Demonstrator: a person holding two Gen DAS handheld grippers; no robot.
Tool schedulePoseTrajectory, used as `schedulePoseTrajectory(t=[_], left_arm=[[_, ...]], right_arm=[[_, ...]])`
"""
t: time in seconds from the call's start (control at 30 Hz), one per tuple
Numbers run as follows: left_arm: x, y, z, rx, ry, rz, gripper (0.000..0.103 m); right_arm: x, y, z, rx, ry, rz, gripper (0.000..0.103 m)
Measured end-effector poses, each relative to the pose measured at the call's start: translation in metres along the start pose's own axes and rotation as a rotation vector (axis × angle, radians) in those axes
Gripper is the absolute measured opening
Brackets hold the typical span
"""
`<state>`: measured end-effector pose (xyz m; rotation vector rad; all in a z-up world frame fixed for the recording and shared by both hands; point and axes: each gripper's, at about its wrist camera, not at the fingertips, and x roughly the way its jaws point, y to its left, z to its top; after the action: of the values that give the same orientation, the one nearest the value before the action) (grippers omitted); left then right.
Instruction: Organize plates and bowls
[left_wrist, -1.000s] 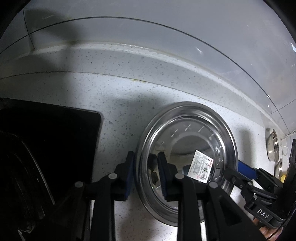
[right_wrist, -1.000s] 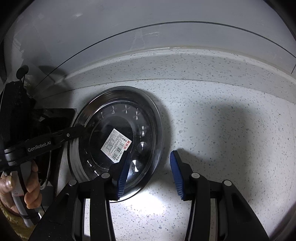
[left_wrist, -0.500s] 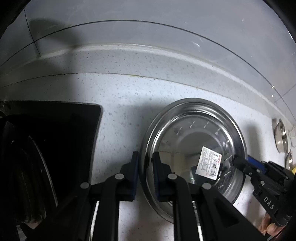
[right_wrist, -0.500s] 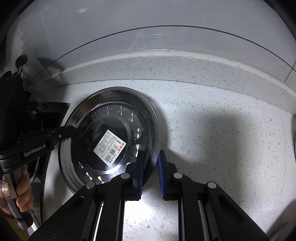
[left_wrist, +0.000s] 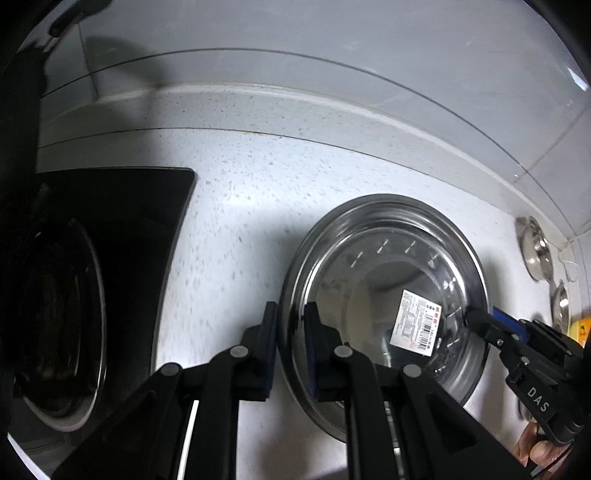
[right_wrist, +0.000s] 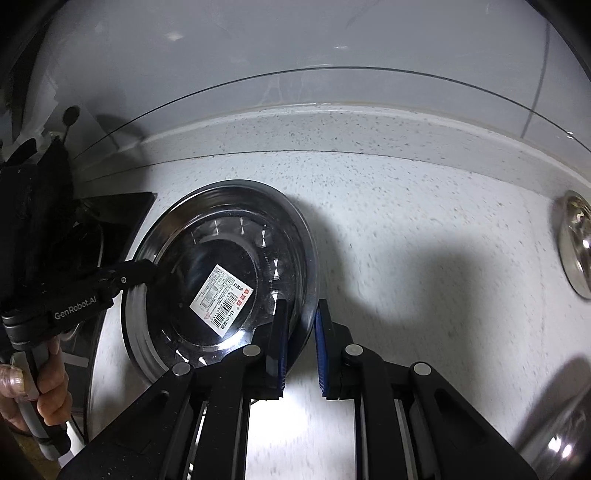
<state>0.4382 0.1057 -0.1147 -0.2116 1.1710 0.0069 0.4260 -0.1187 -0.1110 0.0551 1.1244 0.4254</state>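
Blue-padded fingers of the left gripper (left_wrist: 291, 345) have just closed and pinch the left rim of the steel plate (left_wrist: 373, 236); the right gripper (right_wrist: 300, 341) pinches the opposite rim, its jaws drawn nearly together on the thin metal. A barcode sticker (right_wrist: 221, 300) sits in the plate's centre. Held between both grippers, the plate is over the speckled white worktop (right_wrist: 424, 229), beside the black hob (left_wrist: 122, 229) toward the worktop's left end. Smaller steel bowls (left_wrist: 535, 251) lie by the right edge.
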Motion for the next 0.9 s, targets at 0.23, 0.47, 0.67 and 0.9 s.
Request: schedulePoseTrajectory(t=[0.23, 0.47, 0.67, 0.9], left_arm=[[-0.039, -0.003, -0.042, 0.003, -0.029, -0.026, 0.012], [-0.091, -0.011, -0.103, 0.02, -0.04, -0.037, 0.012], [-0.114, -0.013, -0.144, 0.059, -0.031, -0.059, 0.012], [-0.121, -0.006, -0.178, 0.102, 0.01, -0.08, 0.012]], right_arm=[[-0.04, 0.004, -0.031, -0.014, -0.016, 0.007, 0.013], [-0.083, 0.011, -0.078, -0.047, -0.024, 0.02, 0.013], [-0.108, 0.021, -0.118, -0.048, -0.013, 0.014, 0.013], [-0.117, 0.032, -0.163, 0.008, 0.009, 0.005, 0.013]])
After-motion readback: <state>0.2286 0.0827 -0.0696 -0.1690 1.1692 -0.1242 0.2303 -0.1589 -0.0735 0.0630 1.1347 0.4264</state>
